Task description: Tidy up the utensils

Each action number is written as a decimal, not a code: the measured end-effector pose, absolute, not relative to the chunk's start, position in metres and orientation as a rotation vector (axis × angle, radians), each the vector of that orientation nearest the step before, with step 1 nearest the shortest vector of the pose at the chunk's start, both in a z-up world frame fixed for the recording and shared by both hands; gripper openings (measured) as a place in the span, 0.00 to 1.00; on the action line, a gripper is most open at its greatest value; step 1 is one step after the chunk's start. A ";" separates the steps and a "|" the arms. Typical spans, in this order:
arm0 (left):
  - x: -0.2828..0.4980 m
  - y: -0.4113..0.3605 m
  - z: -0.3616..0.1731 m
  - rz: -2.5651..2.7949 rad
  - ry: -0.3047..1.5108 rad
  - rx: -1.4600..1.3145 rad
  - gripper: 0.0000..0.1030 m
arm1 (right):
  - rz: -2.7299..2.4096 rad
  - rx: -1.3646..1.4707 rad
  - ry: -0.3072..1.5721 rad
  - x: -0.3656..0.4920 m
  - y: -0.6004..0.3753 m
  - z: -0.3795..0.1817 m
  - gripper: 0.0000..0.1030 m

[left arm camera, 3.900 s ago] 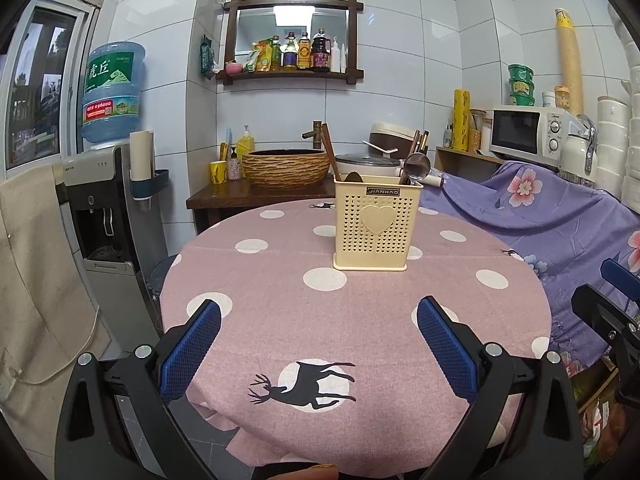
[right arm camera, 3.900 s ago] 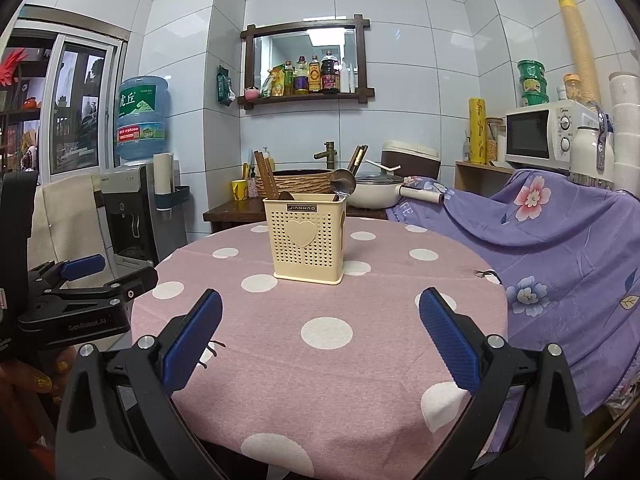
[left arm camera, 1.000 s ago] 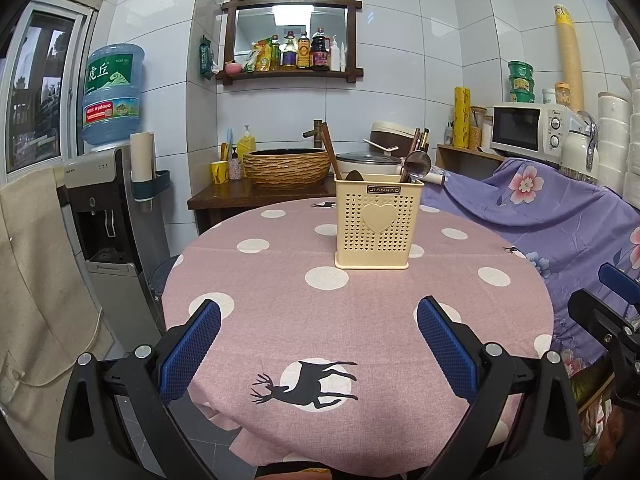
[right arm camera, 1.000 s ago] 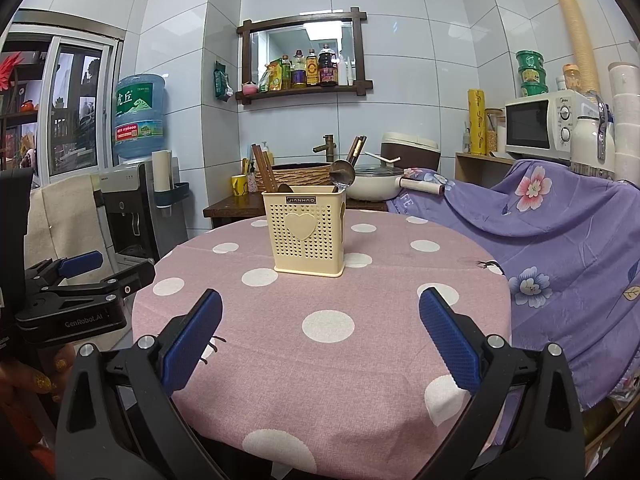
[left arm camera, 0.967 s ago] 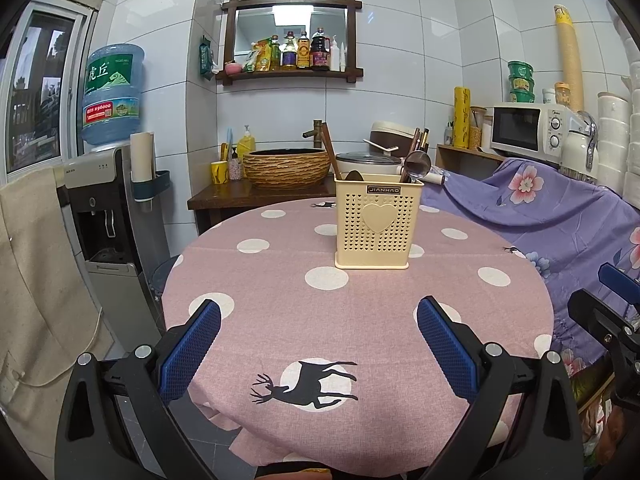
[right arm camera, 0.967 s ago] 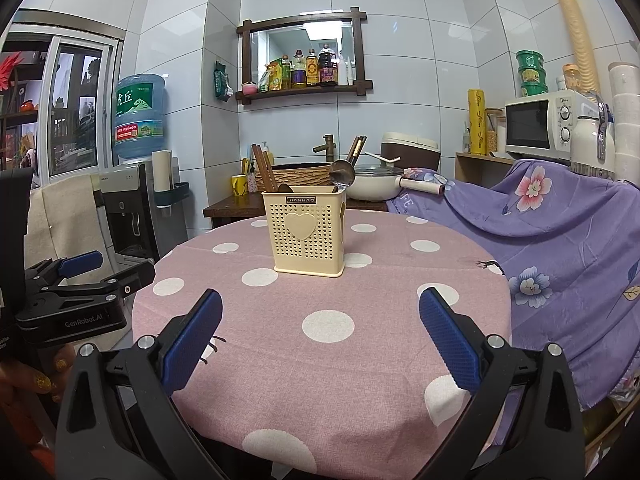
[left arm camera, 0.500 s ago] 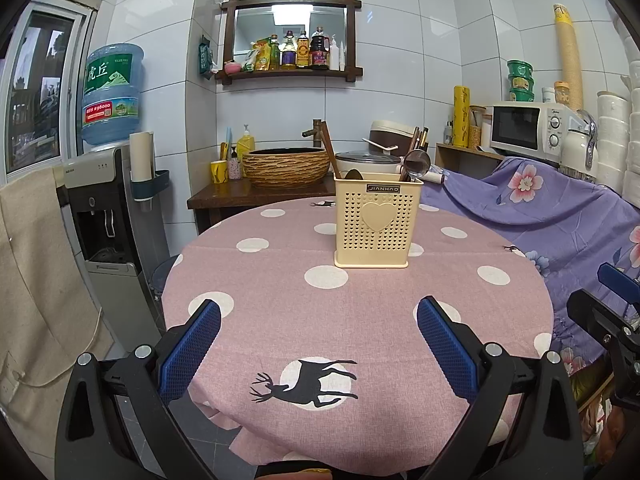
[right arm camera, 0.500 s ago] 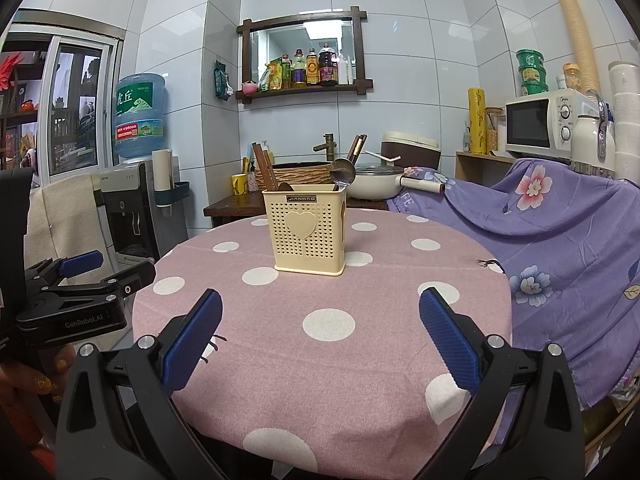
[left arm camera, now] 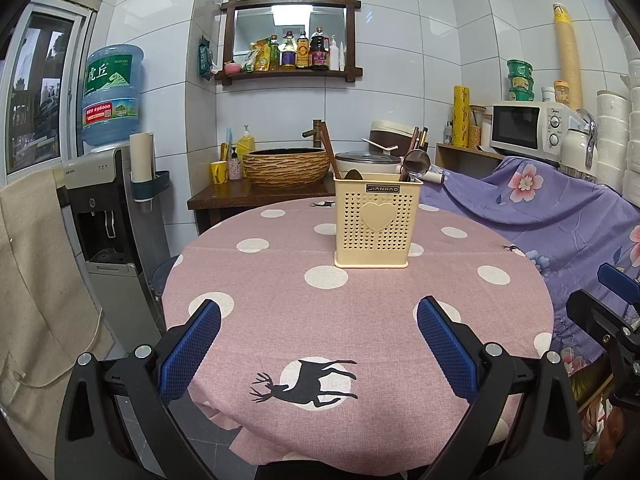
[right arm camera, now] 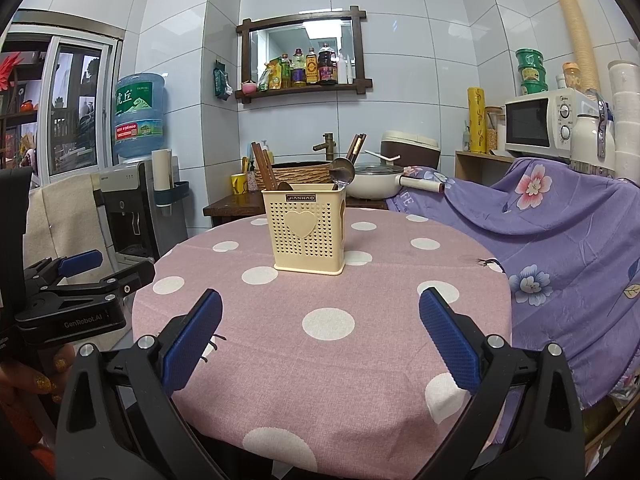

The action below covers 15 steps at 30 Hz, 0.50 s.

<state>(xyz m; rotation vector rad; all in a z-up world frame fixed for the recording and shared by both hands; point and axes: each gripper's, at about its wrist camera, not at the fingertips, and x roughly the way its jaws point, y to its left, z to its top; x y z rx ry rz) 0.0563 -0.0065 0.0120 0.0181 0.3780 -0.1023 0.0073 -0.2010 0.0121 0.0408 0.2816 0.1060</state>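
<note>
Standing upright mid-tabletop (left arm camera: 280, 280), the cream holder (left arm camera: 376, 226) already carries chopsticks (right arm camera: 262, 166) and a metal ladle (right arm camera: 342, 174). Both claws, left (left arm camera: 319, 344) and right (right arm camera: 320, 338), hover spread and empty; start or finish, either fits.

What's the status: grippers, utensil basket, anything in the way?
Left gripper and right gripper open, empty. Utensil basket upright on table, utensils inside. Path clear.

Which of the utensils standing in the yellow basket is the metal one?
The ladle at the basket's right end: its shiny silver bowl sticks up above the rim, while the chopsticks and the spoon are brown wood.
</note>
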 end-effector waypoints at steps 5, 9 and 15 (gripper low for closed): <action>0.056 -0.007 0.009 -0.110 0.388 0.020 0.94 | 0.104 0.046 0.285 0.006 -0.200 0.010 0.94; 0.054 -0.006 0.009 -0.115 0.380 0.021 0.94 | 0.103 0.044 0.285 0.006 -0.200 0.009 0.94; 0.053 -0.004 0.011 -0.128 0.376 0.011 0.94 | 0.104 0.049 0.284 0.007 -0.201 0.011 0.94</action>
